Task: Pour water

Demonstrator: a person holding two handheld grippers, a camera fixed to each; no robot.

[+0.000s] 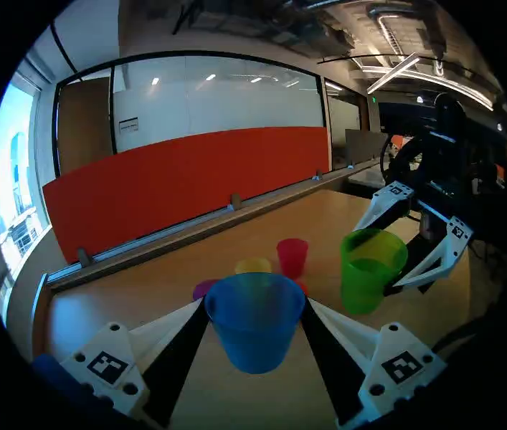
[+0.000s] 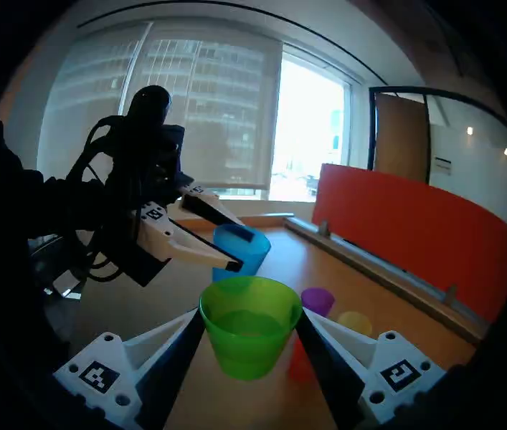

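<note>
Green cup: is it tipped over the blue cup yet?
No, the green cup stands upright between the fingers of the right gripper, apart from the blue cup.

Faces a long wooden table (image 1: 145, 287) backed by a low red partition (image 1: 181, 179), with a pale glass wall (image 1: 217, 93) and a brown door (image 1: 84, 125) behind it. Takes bright daylight from a tall window (image 2: 303, 136) beside drawn blinds (image 2: 203, 107), plus strip lights (image 1: 393, 72) on an exposed dark ceiling (image 1: 289, 29).
</note>
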